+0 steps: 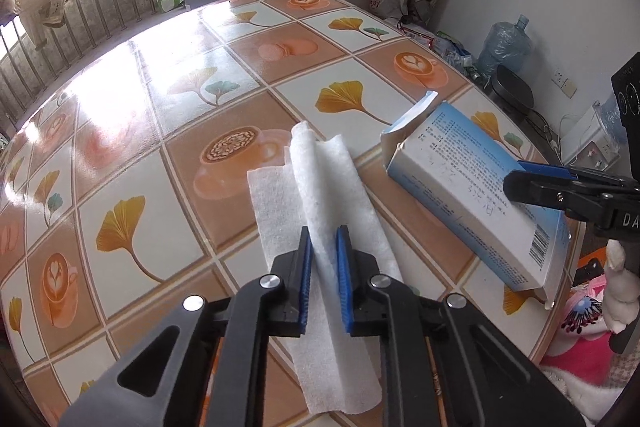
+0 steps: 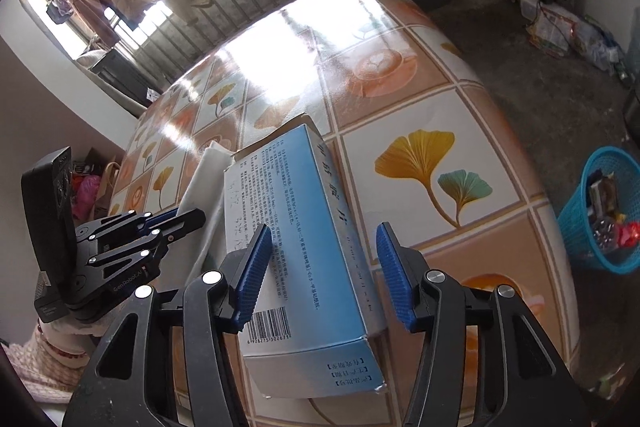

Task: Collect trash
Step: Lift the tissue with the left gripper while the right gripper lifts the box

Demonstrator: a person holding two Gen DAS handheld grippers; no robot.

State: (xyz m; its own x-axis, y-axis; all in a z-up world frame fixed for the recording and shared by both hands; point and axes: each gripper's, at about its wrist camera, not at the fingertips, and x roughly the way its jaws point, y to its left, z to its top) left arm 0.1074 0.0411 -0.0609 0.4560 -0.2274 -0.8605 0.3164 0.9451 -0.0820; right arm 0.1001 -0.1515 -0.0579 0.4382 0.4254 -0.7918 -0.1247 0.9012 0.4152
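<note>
Left gripper: fingers closed on a raised fold of the tissue, blue pads pinching it from both sides; the rest of the sheet lies flat on the worktop, just left of the box. Box: blue-and-white carton, open flap at its far end, barcode end toward the near worktop edge, resting on the worktop and tilted. Right gripper: fingers straddle the box at the barcode end; the left pad touches the box's printed face, the right pad stands clear of its blue side with a visible gap, so no grip yet. From the left wrist camera, one right fingertip shows over the box's top face. Right of the box, down on the floor off the worktop edge: blue basket with wrappers inside.
</note>
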